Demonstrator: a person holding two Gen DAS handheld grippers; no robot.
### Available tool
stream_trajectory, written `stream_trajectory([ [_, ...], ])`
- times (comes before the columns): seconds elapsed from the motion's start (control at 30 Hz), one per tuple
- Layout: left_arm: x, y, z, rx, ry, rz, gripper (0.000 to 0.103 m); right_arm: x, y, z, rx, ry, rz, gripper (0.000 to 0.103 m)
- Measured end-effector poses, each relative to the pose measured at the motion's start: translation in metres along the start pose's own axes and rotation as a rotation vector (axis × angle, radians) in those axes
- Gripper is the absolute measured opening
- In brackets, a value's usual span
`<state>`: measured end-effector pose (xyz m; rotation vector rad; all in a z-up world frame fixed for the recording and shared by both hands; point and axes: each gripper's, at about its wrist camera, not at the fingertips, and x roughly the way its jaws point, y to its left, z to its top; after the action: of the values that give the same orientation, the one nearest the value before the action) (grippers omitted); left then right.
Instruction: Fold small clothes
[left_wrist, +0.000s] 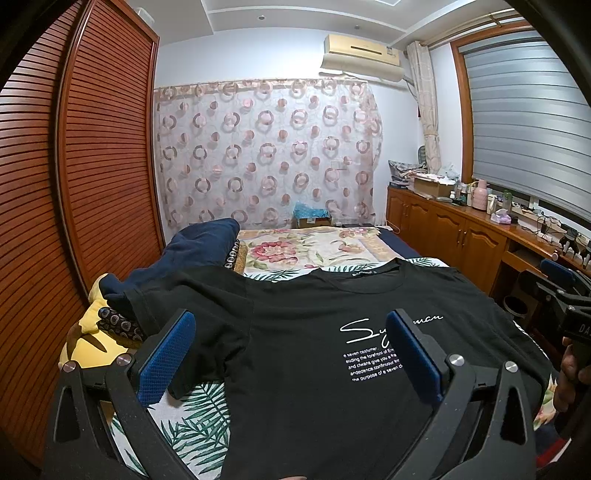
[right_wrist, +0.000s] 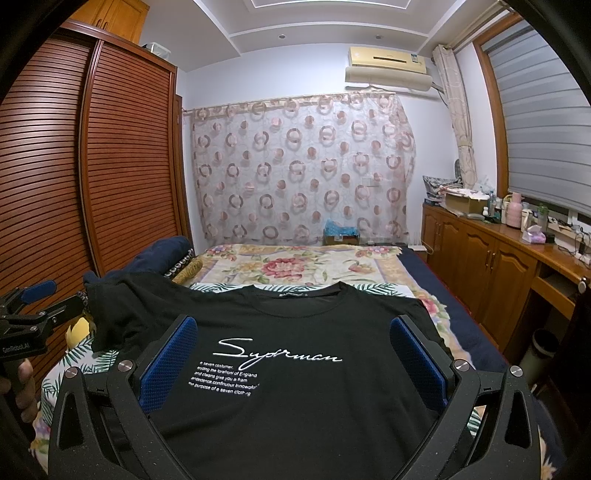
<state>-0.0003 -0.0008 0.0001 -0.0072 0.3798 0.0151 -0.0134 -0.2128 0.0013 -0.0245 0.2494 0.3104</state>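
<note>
Left wrist view: black T-shirt (left_wrist: 314, 350) laid flat, unfolded, ahead of left gripper (left_wrist: 291, 354); right gripper (right_wrist: 293, 354) likewise. Both spread wide, nothing held. All folds left.

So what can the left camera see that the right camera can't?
Only the left wrist view shows the yellow pillow clearly beside the shirt, and the right gripper at its edge. Only the right wrist view shows the whole white word on the shirt, plus the left gripper and the round bin on the floor. Both show the black T-shirt spread flat on the bed, with open jaws above it.
</note>
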Motion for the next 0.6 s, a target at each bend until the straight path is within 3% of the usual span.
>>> stream_trajectory([
  [0.6,0.0001,-0.0001,0.0,0.002,-0.001,0.001,0.103,-0.0004,-0.0003,0.001,0.001,0.002,-0.001,0.103],
])
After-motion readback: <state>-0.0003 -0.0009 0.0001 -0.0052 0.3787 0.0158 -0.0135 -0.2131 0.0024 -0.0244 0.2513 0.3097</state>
